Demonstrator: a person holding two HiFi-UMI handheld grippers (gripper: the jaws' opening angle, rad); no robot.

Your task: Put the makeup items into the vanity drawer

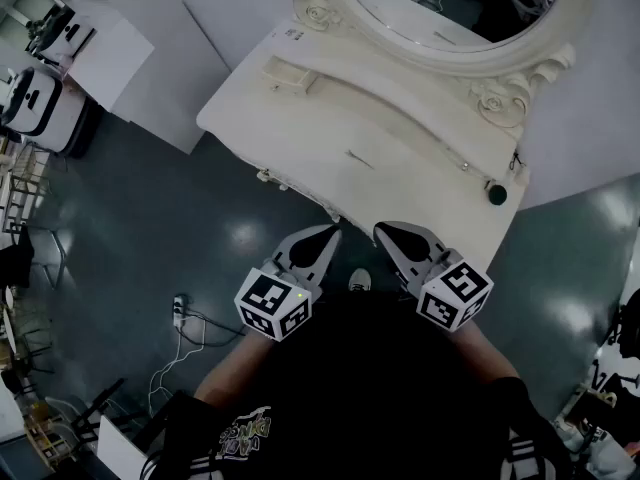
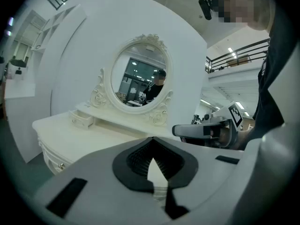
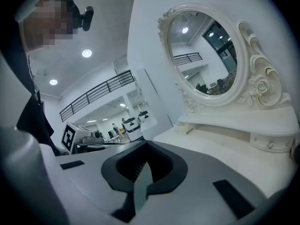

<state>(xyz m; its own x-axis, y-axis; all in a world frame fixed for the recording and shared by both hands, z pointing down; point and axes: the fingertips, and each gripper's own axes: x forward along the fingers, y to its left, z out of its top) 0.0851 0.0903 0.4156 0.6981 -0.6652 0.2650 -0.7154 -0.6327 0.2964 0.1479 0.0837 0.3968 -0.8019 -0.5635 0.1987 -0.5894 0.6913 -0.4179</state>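
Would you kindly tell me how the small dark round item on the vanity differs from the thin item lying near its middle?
The round item is black and compact; the thin item is grey and slender. The round item sits at the right end of the vanity; the thin item lies mid-top. Both rest on the tabletop, untouched: the left tongs and right tongs are shut and empty.

Cream vanity (image 1: 400,158); floor (image 1: 150,218) seemingly dark grey

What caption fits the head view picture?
Both shut and empty, left tongs and right tongs wait before a white vanity with an oval mirror.
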